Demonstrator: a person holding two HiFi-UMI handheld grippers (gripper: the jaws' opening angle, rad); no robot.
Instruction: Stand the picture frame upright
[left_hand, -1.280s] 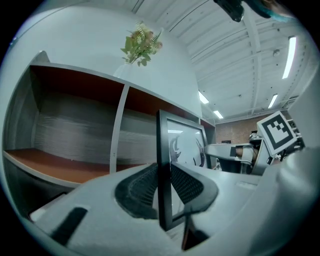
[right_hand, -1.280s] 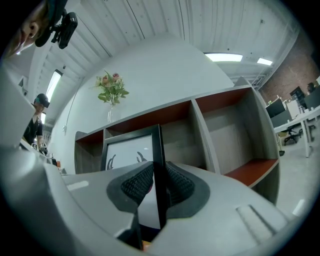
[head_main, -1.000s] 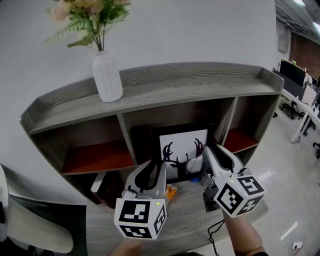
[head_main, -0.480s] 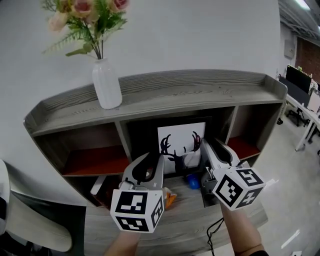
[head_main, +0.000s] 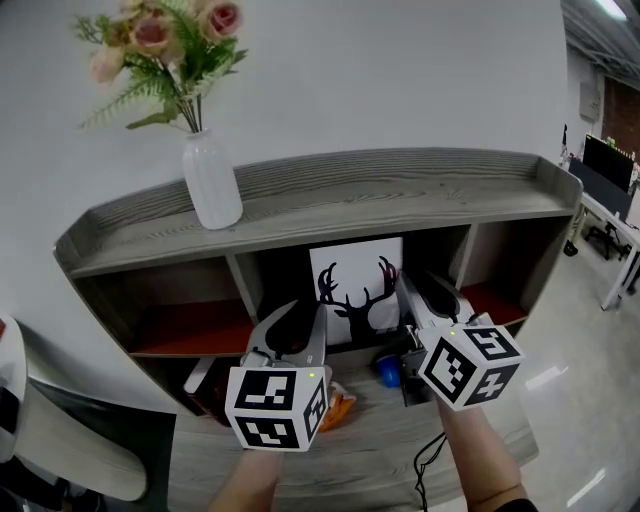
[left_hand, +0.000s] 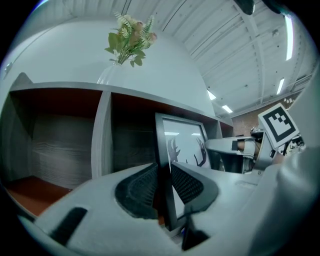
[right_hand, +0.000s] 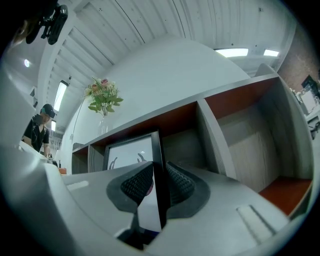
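Note:
The picture frame (head_main: 360, 288), black-edged with a black antlered deer on white, stands nearly upright at the mouth of the shelf's middle compartment. My left gripper (head_main: 300, 328) is shut on its left edge. The left gripper view shows the black edge (left_hand: 161, 145) running between the ribbed pads (left_hand: 137, 189). My right gripper (head_main: 424, 300) is shut on the frame's right edge. In the right gripper view that edge (right_hand: 156, 150) passes between the pads (right_hand: 176, 184), with the white picture to its left. The frame's bottom edge is hidden behind the grippers.
A grey wooden shelf unit (head_main: 420, 180) carries a white vase (head_main: 212, 185) of pink flowers at its top left. Red-floored compartments (head_main: 190, 325) flank the middle one. A blue object (head_main: 388, 370), an orange object (head_main: 340, 408) and a black cable (head_main: 430, 458) lie on the lower board.
Both grippers have carried the frame up and back toward the middle compartment, and it now stands steeper. The blue object below it has come into view.

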